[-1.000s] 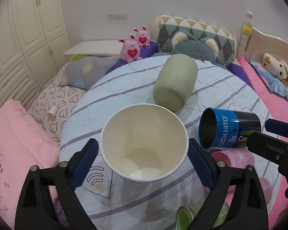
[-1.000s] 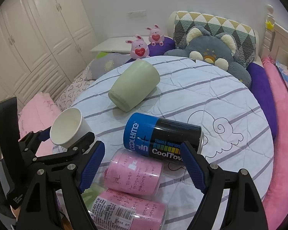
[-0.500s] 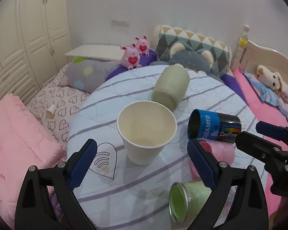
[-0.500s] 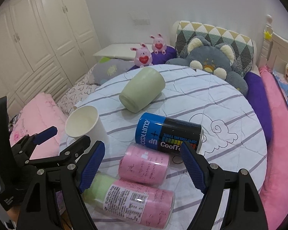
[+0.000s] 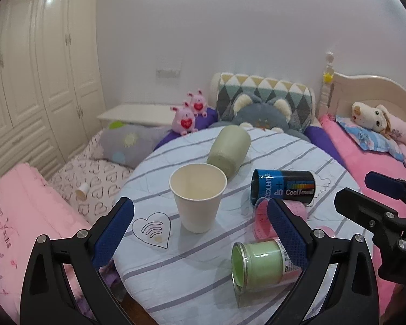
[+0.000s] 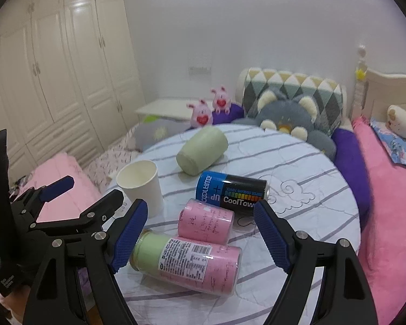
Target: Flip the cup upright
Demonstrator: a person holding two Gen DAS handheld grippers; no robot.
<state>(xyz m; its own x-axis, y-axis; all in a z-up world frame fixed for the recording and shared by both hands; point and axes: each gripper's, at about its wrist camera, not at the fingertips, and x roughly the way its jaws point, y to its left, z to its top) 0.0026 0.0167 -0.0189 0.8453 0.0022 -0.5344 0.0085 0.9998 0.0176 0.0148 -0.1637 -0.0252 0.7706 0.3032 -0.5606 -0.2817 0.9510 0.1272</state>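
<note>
A white paper cup (image 5: 197,197) stands upright, mouth up, on the round table (image 5: 324,162) with the striped cloth; it also shows in the right wrist view (image 6: 141,187). My left gripper (image 5: 200,227) is open and empty, pulled back from the cup, which stands free between and beyond its fingers. My right gripper (image 6: 200,230) is open and empty, above the lying containers at the table's front. The left gripper also shows in the right wrist view (image 6: 81,193), just left of the cup.
A pale green cup (image 5: 228,150) lies on its side behind the paper cup. A blue-black CoolTowel can (image 5: 282,188), a pink can (image 6: 205,220) and a green-pink jar (image 6: 186,260) lie on the table. Beds, pillows and plush toys surround the table.
My left gripper has let go of the paper cup and drawn back and up, leaving it upright on the table. My right gripper has also pulled back and risen.
</note>
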